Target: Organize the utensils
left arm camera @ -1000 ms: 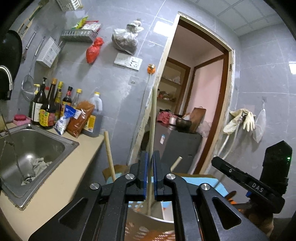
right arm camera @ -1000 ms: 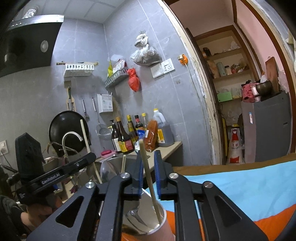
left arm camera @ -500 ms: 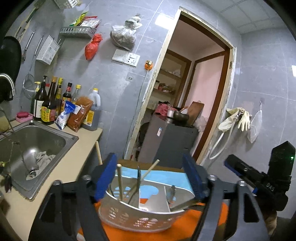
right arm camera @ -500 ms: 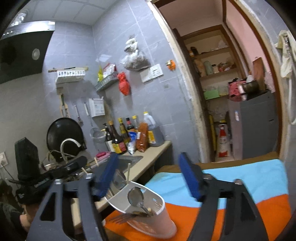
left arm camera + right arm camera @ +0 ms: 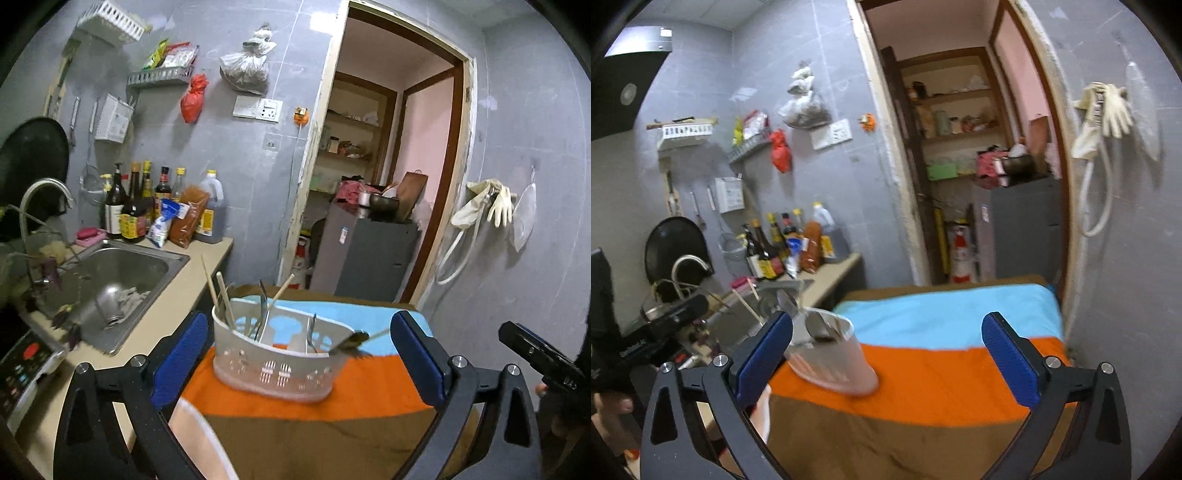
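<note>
The left gripper [image 5: 295,354] stands spread wide, its jaws having just been opening; its blue ribbed fingers [image 5: 180,354] press on nothing. Beyond and between those fingers, clear of both, sits the utensil caddy [image 5: 275,363], an oval basket of pale perforated plastic split by an inner divider. Its end nearer the left finger holds upright wooden chopsticks [image 5: 221,295] and metal handles; a dark spoon [image 5: 351,345] leans over the rim toward the right finger. The caddy rests on a striped cloth [image 5: 369,391] of sky blue, orange and brown bands.

The right gripper [image 5: 886,354] has likewise just been opening and is released, nothing between its textured blue fingers [image 5: 1010,360]. The caddy lies just past its left finger, blurred.
</note>
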